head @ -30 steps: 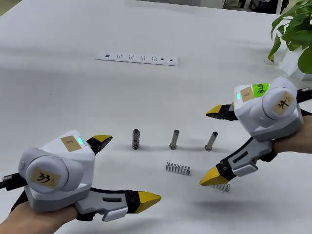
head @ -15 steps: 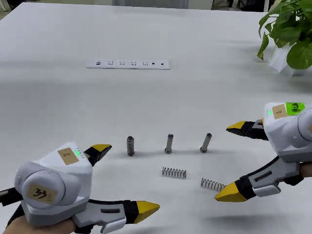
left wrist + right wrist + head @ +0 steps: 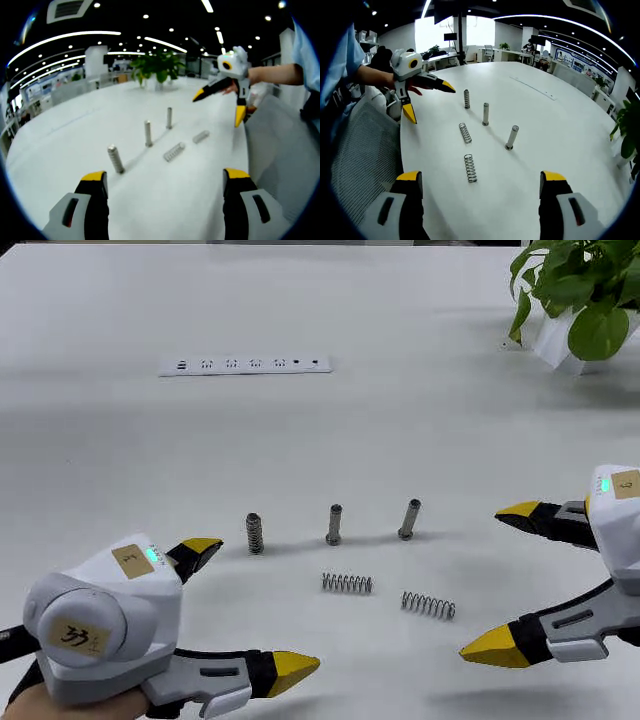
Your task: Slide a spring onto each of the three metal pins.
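Held wide open, empty: left gripper & right gripper. Lying btwn them, apart from both: two loose springs, in front of pins

Two springs lie just before three upright pins.

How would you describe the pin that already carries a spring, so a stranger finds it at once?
On the white table, three pins stand in a row. Take the end pin nearest the left gripper. Only it wears a coiled spring; its two neighbours are bare and smooth.
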Available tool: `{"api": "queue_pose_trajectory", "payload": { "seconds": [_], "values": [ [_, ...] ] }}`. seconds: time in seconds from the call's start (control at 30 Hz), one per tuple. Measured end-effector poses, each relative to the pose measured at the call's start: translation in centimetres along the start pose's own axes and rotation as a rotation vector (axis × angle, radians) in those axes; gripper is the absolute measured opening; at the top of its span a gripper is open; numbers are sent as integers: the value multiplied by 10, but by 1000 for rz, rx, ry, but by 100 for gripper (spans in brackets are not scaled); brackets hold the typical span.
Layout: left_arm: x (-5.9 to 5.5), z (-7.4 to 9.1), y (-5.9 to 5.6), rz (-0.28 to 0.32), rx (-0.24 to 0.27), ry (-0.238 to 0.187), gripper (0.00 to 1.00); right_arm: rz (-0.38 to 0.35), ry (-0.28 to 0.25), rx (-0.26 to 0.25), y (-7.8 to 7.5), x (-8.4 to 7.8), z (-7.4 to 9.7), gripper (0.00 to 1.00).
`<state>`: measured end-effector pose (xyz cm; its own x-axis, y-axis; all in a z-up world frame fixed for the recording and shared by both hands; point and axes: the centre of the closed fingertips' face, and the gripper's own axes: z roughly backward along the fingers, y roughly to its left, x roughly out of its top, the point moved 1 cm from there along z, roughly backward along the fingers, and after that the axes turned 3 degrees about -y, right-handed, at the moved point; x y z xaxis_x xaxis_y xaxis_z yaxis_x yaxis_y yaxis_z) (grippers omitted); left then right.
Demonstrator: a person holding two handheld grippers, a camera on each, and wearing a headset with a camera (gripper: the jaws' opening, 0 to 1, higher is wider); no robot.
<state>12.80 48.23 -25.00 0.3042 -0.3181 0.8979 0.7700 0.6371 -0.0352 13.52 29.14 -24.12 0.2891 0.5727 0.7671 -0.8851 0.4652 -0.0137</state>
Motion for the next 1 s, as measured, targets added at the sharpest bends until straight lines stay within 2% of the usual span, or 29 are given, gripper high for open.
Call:
{"api": "queue_pose_trajectory", "payload": {
  "seconds": [0.17, 0.37, 0.6, 0.8, 0.87, 0.97, 1.0],
  "values": [
    [-3, -4, -1, -10, -16, 18, 96, -20, -2, -15, -2, -7, 5, 99],
    [-4, -5, -2, -24, -38, 37, 95, -30, -18, -30, -3, -7, 9, 99],
    [-1, -15, -14, -68, -123, 62, 86, -39, -10, -37, 3, -13, 12, 98],
    [3, -30, -20, -95, -164, 80, 77, -50, -21, -36, 10, -13, 17, 97],
    [2, -35, -20, -129, -168, 107, 72, -57, -21, -37, 11, -14, 18, 97],
    [4, -42, -22, -139, -188, 118, 65, -67, -18, -39, 13, -18, 18, 97],
    [3, -45, -23, -151, -194, 142, 64, -68, -15, -38, 14, -19, 18, 96]
  ]
}}
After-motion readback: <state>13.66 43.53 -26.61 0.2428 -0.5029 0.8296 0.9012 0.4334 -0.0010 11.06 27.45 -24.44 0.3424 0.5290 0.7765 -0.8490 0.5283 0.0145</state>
